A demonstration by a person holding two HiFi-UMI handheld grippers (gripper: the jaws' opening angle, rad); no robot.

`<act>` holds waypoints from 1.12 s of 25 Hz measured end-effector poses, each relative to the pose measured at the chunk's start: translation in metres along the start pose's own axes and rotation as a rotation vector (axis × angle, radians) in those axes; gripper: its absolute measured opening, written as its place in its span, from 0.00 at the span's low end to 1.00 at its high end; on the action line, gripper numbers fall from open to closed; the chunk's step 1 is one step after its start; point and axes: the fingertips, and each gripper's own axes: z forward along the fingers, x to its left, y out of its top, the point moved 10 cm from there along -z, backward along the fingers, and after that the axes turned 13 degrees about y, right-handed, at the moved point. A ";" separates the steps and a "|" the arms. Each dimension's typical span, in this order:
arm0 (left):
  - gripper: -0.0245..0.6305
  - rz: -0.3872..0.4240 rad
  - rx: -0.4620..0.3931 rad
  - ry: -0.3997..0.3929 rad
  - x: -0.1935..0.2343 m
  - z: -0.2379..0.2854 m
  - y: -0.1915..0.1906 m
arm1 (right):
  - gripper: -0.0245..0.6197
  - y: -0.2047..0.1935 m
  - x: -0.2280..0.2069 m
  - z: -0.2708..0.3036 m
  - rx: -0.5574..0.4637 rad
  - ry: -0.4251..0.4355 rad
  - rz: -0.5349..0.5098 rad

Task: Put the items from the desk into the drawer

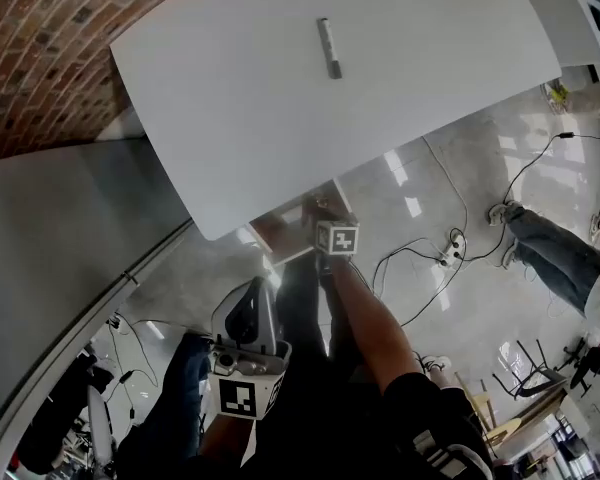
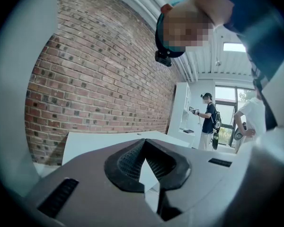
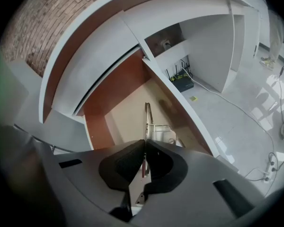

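White bench nearly bare, the right hand's load poised over the open drawer.
Head view: one grey bar (image 1: 329, 48) lies on the bench (image 1: 230, 98) at 12 o'clock. The drawer (image 1: 280, 230) gapes under the bench edge with the right gripper (image 1: 330, 223) just above it, likely to set its load inside. The left gripper (image 1: 252, 306) hangs at 7 o'clock. Left gripper view: its fingers (image 2: 128, 162) are pressed together on nothing, probably idle. Right gripper view: its fingers (image 3: 120, 167) pinch a slim reddish item (image 3: 143, 166), kind unclear. A metal strip (image 3: 147, 115) and a wire clip (image 3: 160, 130) lie in the drawer at 12 o'clock of the tips.
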 end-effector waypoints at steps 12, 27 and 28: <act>0.04 -0.003 0.038 0.012 0.010 0.000 -0.015 | 0.06 -0.007 -0.023 0.035 0.031 -0.011 0.029; 0.04 -0.027 0.038 0.031 0.016 -0.010 -0.015 | 0.11 -0.006 -0.022 0.040 0.067 -0.014 0.078; 0.04 -0.026 0.034 0.032 0.016 -0.010 -0.014 | 0.12 -0.007 -0.022 0.039 0.071 -0.019 0.083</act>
